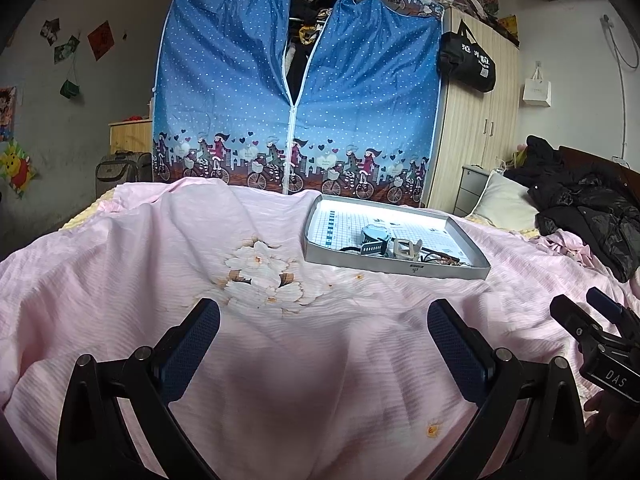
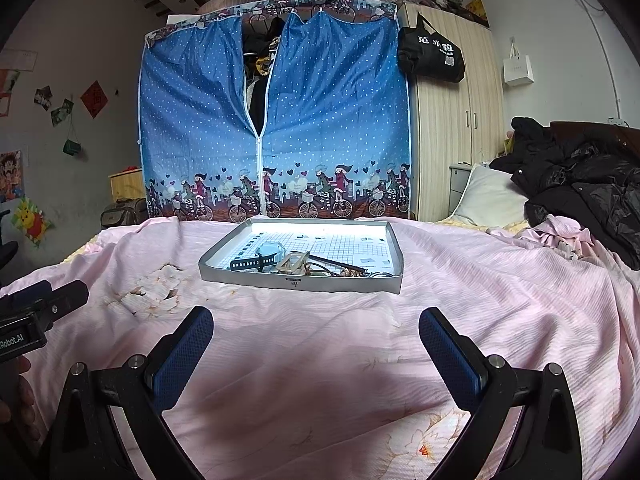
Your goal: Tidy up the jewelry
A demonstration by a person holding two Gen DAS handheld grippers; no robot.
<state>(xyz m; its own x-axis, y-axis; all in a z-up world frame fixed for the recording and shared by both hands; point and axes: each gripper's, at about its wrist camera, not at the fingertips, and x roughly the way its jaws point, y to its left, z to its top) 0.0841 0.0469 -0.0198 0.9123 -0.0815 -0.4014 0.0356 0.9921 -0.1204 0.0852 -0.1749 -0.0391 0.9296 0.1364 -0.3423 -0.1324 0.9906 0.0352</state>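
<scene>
A shallow grey tray (image 2: 300, 282) with a grid-printed floor lies on the pink bedspread, straight ahead of my right gripper (image 2: 316, 336). Inside it sit a light-blue watch (image 2: 269, 250) with a dark strap, a beige bangle (image 2: 293, 264), a dark stick-like piece (image 2: 328, 262) and a tangle of necklaces (image 2: 352, 273). My right gripper is open and empty, short of the tray. In the left wrist view the tray (image 1: 396, 268) is ahead and to the right, with the watch (image 1: 374, 238) and the bangle (image 1: 406, 249) in it. My left gripper (image 1: 324, 326) is open over bare bedspread.
A blue dotted fabric wardrobe (image 2: 276, 128) stands behind the bed, beside a wooden wardrobe (image 2: 460, 120) with a black bag hung on it. Black jackets (image 2: 580, 192) and a white pillow (image 2: 488, 196) lie at the right. The pink bedspread (image 2: 320, 360) is wrinkled, with flower prints.
</scene>
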